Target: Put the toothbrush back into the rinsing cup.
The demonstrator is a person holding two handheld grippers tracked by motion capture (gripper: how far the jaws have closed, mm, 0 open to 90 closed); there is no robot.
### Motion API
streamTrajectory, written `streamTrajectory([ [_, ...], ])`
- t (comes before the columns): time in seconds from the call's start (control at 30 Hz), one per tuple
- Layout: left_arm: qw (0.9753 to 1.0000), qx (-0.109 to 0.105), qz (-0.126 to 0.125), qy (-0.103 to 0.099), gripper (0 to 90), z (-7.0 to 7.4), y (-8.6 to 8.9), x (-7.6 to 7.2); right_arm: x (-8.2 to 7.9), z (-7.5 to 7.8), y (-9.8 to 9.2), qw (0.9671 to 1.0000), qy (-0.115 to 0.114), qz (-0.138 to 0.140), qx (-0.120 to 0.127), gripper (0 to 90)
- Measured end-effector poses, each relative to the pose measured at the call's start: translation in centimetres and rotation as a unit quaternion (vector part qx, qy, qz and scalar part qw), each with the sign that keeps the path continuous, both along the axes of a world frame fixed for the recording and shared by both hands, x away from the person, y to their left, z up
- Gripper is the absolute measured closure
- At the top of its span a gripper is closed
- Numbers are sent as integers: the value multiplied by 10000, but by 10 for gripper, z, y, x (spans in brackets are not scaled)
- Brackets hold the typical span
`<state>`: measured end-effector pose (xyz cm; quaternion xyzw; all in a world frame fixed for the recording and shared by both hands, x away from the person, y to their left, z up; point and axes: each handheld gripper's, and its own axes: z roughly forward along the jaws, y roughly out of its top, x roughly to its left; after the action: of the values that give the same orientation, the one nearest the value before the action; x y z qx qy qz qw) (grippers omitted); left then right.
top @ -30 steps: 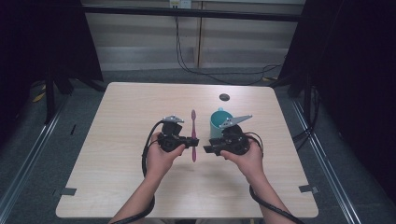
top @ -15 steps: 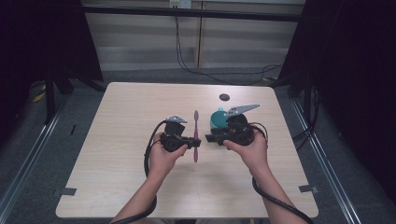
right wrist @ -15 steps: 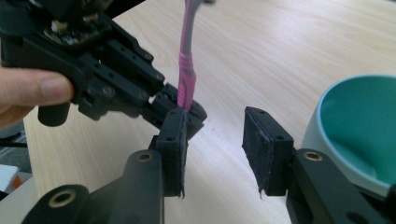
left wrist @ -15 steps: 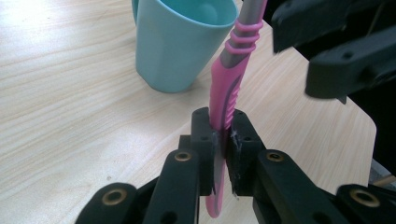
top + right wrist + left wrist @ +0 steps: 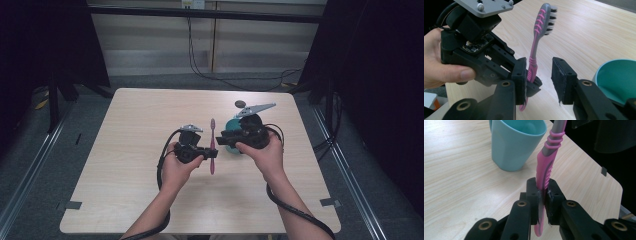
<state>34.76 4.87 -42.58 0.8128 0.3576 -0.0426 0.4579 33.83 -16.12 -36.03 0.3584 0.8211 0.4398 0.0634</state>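
- The table (image 5: 125,165), pale wood grain, carries the whole scene; both of the person's forearms come in over its near edge, and the action sits around its middle, a touch toward the right edge.
- Right gripper (image 5: 539,80): jaws standing well apart, nothing clamped. In the right gripper view its left pad sits just beside the toothbrush handle, while the right pad is clear of it with table showing in the gap. I can't tell whether that left pad actually touches the handle.
- Left gripper (image 5: 543,195): jaws drawn in narrow and clamped on the lower part of the toothbrush handle, pads pressing both sides. The right gripper view catches this gripper from outside, with its grey plate on top and a hand wrapped around it.
- Teal mug (image 5: 515,143): standing upright on the table behind the toothbrush in the left gripper view; from the high view it is half hidden under the right gripper, toward the far right corner.
- Pink toothbrush (image 5: 534,57): held above the table, between the two grippers. The right gripper view shows the grey head with its bristles; the left gripper view cuts the head off.
- A small dark disc (image 5: 240,104) lies near the far edge, seen from the high view.
- No writing or brand is readable anywhere.
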Motion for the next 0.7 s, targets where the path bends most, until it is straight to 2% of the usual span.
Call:
streamTrajectory([
  [0.13, 10000, -22, -17, 24, 829, -1, -1, -1, 1, -1, 3, 10000, 36, 16, 46, 665],
  [0.37, 10000, -66, -56, -49, 829, 3, -5, -3, 4, -3, 7, 9999, 63, -42, 107, 677],
  [0.7, 9998, -164, -88, -61, 828, 6, -11, -4, 5, -4, 6, 9991, 45, -205, 356, 723],
])
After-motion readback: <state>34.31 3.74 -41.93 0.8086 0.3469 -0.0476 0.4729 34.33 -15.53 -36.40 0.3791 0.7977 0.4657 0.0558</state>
